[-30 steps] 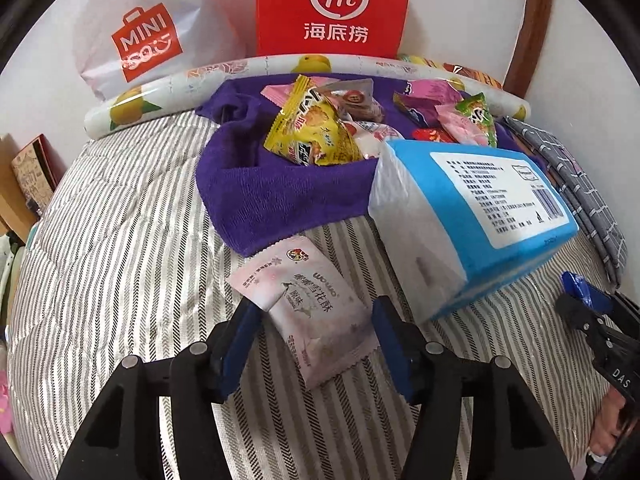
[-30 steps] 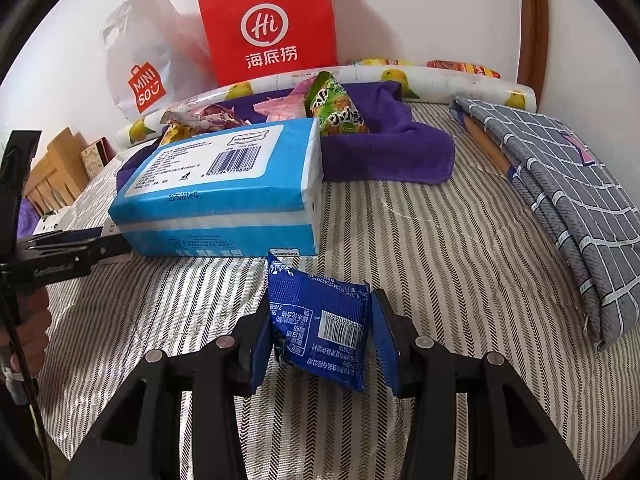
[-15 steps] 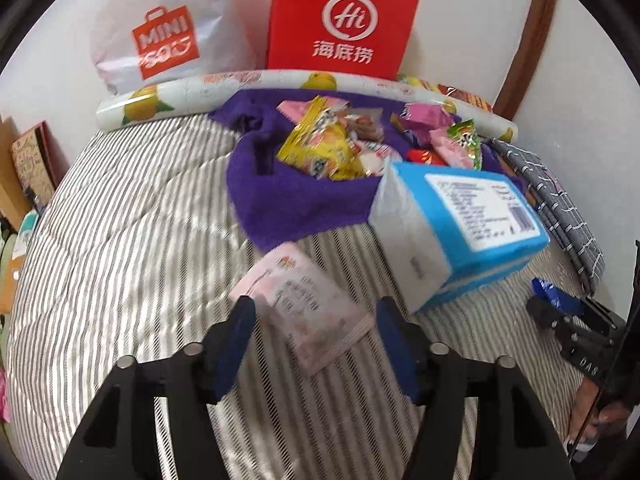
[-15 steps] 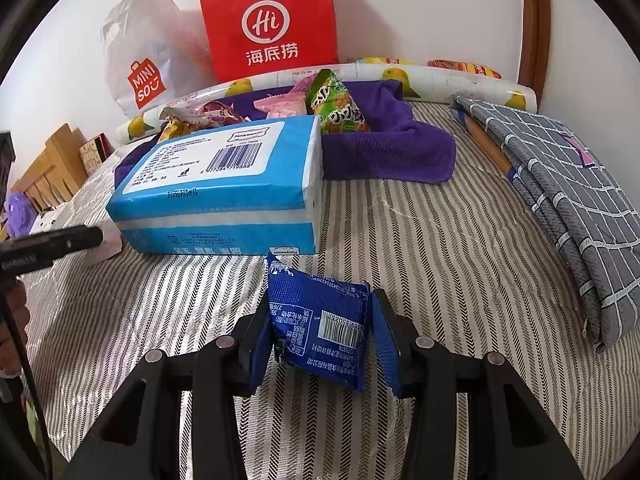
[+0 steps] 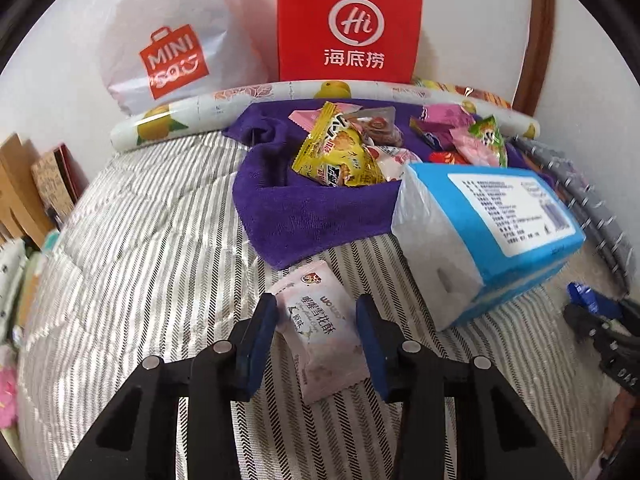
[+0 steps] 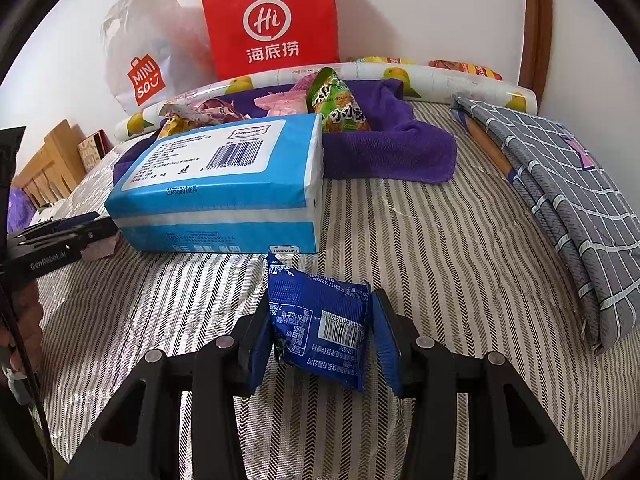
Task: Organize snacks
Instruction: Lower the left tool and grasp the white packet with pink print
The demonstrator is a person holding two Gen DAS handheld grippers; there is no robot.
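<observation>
Now pale pink snack packet [image 5: 322, 330], flat, printed, between closing fingers [image 5: 262, 334].

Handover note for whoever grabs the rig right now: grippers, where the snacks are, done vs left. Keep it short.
Left gripper: jaws closing around the pink snack packet, which lies on the striped bedspread; no firm pinch visible yet.
Right gripper: shut on the blue snack packet, just in front of the blue tissue pack.
Snack pile: yellow, green and pink packets already sit on the purple towel behind the tissue pack.
Done: most snacks are gathered on the towel.
Left: probably finish the left grasp, then carry both packets to the towel pile.
</observation>
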